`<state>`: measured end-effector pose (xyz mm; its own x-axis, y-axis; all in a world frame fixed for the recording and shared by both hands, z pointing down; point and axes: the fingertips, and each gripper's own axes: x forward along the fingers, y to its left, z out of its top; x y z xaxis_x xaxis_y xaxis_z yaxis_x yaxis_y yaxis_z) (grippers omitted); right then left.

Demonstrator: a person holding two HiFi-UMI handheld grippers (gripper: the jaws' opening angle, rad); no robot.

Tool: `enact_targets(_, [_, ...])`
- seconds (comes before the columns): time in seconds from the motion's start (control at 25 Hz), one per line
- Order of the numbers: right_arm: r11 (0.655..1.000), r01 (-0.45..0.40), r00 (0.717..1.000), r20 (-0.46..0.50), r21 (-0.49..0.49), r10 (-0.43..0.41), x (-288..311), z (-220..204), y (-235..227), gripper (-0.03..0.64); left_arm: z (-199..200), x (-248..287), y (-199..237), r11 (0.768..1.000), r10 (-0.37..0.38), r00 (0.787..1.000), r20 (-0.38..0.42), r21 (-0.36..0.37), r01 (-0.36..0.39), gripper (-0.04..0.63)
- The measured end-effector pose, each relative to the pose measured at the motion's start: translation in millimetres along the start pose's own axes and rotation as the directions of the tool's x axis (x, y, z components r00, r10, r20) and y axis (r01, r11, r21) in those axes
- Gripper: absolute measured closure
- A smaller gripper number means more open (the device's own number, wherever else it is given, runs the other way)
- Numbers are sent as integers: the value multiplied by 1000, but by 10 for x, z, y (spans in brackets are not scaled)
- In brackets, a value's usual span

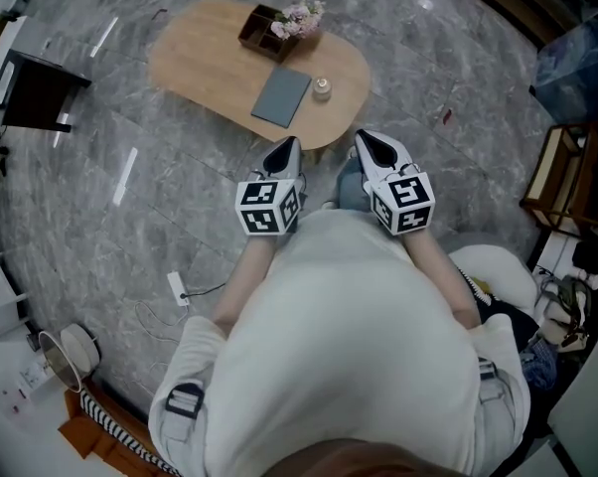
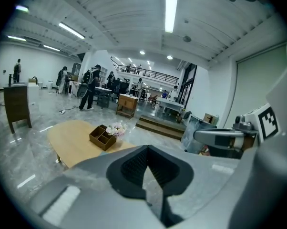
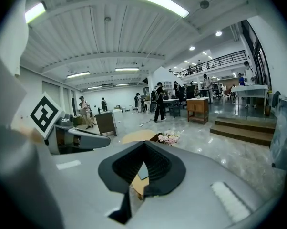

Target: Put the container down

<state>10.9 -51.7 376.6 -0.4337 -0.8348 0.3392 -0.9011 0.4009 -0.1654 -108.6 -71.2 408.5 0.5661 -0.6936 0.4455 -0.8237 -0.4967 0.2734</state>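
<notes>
A small round container [image 1: 322, 88] stands on the oval wooden table [image 1: 200, 63], just right of a flat grey pad [image 1: 281, 96]. My left gripper [image 1: 291, 144] and right gripper [image 1: 367, 139] are held close to my body, side by side, short of the table's near edge. Both point toward the table. Each is shut, tips meeting, with nothing between the jaws. In the left gripper view the left gripper [image 2: 147, 149] faces the table [image 2: 72, 137]. In the right gripper view the right gripper [image 3: 144, 144] hides most of the table [image 3: 136, 136].
A brown compartment box [image 1: 264, 31] with pink flowers [image 1: 299, 18] sits at the table's far end. A dark cabinet [image 1: 36, 92] stands at far left, a power strip [image 1: 178, 288] lies on the grey floor, shelves and bags [image 1: 567, 197] crowd the right. People stand far off [image 2: 88, 87].
</notes>
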Motion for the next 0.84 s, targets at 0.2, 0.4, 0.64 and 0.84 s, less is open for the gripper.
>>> enact_targets(0.2, [1000,-1,1000,-1,-11,1,-9,14,35,620,15,-2,-15,1000,-8,1000,3,-2,8,595])
enact_targets(0.4, [1000,-4,1000,-2,-12,4,-36,-16,36,620,-9,4,-49,1000,-14,1000,3,-5,14,595])
enact_targets(0.64, [1000,-5,1000,0,-11,5,-42,-9,18,620,-7,27,-69,1000,-24,1000,-3,-10,24,595])
enact_targets(0.84, [1000,-9,1000,1,-9,9,-49,2,-36,620,8,66,-106,999,-29,1000,-4,-14,29,595])
